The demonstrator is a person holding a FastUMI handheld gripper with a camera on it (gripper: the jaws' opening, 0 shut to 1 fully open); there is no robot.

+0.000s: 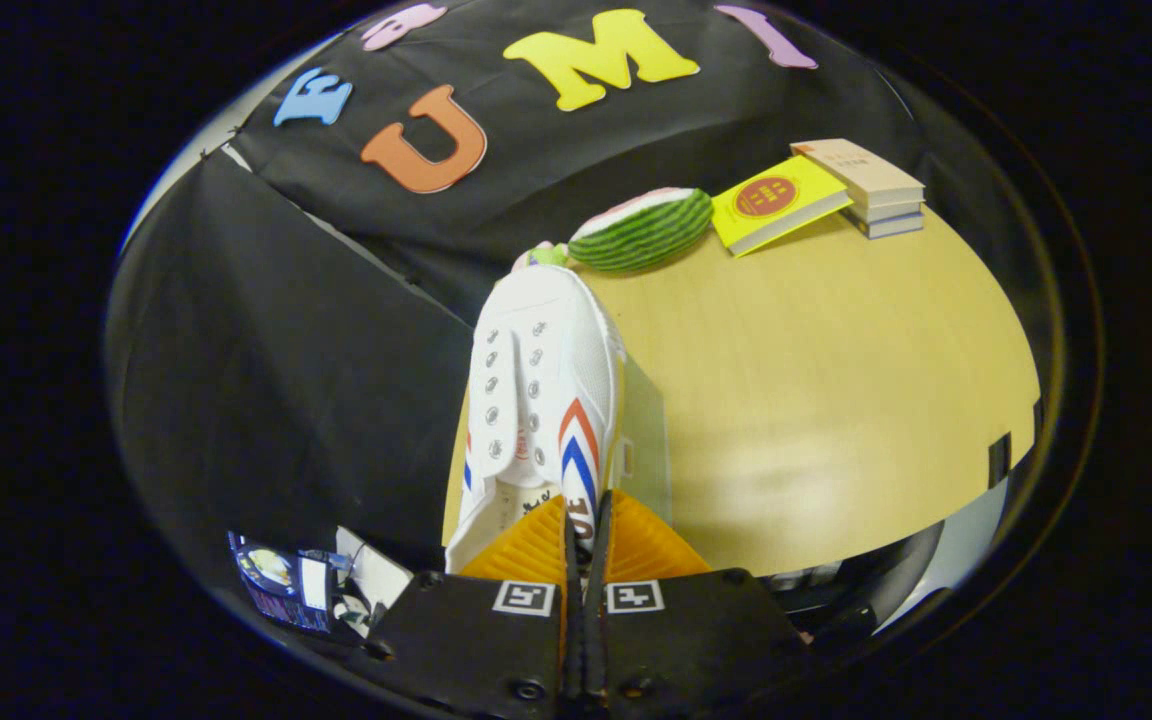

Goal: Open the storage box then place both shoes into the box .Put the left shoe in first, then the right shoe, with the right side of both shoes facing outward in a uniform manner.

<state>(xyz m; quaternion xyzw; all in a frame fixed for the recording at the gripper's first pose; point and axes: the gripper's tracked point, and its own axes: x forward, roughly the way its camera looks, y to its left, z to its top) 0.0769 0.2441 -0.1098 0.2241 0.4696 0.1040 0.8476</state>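
A white sneaker (536, 400) with red and blue chevron stripes on its side hangs straight ahead of my fingers, toe pointing away, lifted above the wooden table (836, 400). My gripper (586, 520) is shut on the shoe's side wall near the heel, both fingers (656, 545) pressed on the thin edge. Just beside the shoe, under its striped side, a pale translucent panel (648, 450) of the storage box stands upright. The rest of the box is hidden behind the shoe and my fingers.
At the table's far edge lie a watermelon-slice toy (646, 230), a yellow book (776, 205) and a stack of tan books (871, 185). Black cloth (286, 380) walls the booth on the shoe's other side. Small cards (286, 575) lie low by the fingers.
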